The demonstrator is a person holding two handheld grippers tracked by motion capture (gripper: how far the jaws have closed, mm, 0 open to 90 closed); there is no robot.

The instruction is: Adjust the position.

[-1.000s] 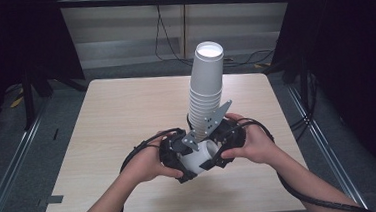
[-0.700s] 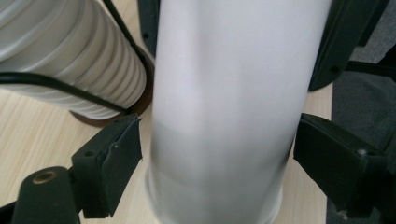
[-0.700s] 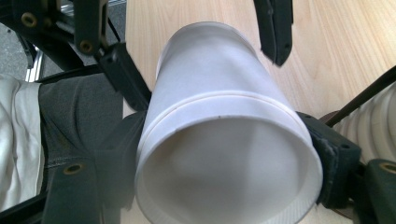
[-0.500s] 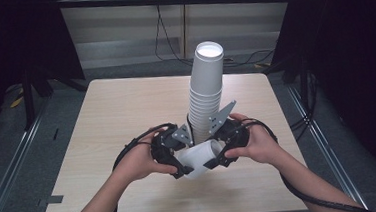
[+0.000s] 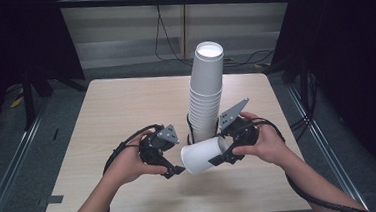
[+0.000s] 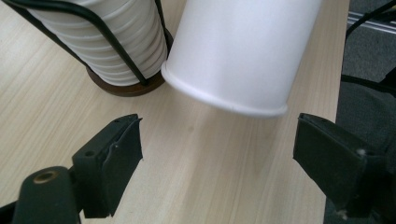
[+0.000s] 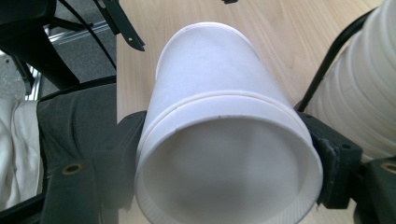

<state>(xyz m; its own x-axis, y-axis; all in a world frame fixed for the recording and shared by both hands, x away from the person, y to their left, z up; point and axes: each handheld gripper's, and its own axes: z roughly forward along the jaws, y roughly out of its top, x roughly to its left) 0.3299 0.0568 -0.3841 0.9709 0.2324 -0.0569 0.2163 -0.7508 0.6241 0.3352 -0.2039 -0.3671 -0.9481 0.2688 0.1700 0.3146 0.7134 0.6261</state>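
Paper cup [image 5: 204,155] lying sideways above the bench [image 5: 126,110], clamped near its rim between both jaws of the right tool [image 5: 223,157], closed base pointing toward the left tool [image 5: 176,170]. Left tool standing open just short of that base, jaws apart with nothing between, having just narrowed. Tall cup stack [image 5: 206,92] in its wire holder [image 6: 107,37] directly behind, apart from the held cup.

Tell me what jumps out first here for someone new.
The tall stack of white paper cups in its black wire holder, at the table's middle. In front of it, the right gripper clamps a single white cup lying sideways; the left gripper sits just off the cup's base, jaws apart around nothing.
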